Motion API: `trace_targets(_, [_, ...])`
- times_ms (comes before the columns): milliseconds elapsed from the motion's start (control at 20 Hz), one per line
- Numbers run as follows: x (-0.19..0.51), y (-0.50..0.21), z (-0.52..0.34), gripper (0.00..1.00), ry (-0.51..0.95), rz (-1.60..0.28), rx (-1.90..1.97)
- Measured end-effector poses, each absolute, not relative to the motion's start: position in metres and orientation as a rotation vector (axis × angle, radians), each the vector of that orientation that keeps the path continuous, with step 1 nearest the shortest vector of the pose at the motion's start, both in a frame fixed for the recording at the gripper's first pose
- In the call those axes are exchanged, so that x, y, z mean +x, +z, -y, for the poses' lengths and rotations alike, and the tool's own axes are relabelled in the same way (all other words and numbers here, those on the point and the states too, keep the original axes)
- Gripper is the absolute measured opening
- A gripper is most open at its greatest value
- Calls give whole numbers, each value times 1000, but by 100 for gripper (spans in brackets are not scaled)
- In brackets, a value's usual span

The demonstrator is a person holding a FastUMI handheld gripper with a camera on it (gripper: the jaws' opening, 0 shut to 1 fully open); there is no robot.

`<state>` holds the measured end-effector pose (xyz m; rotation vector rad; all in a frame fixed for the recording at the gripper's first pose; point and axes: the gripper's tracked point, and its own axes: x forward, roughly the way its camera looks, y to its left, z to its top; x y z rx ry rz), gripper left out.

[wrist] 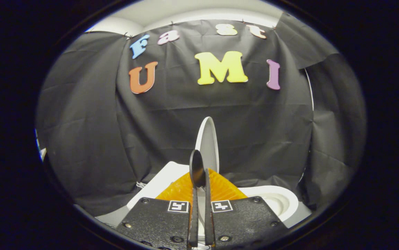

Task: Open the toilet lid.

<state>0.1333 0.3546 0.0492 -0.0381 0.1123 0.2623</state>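
The gripper (201, 173) has its jaws drawn almost together, with only a thin gap between them. The white toilet lid (209, 144) stands upright, seen edge-on, just ahead of the jaws and rising above their tips; whether the jaws touch it cannot be told. Below and beside the jaws lies the open white bowl (279, 201). Black cloth (92, 139) hangs behind.

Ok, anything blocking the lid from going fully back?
Nothing visible does. The toilet lid stands upright, edge-on, right at the tool's narrowly gapped fingertips; whether they pinch it is unclear. Beyond it hangs the black cloth wall.
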Motion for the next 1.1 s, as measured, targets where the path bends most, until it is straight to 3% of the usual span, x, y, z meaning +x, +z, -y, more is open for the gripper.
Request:
trace_targets(450, [132,43,-392,14,312,-90,-213])
trace_targets(500, [127,49,-399,21,356,-69,-201])
trace_targets(600, [112,76,-400,48,410,35,-172])
trace_targets(800, [88,121,-368,100,370,221,-148])
trace_targets(1100, [78,120,-288,100,338,208,-38])
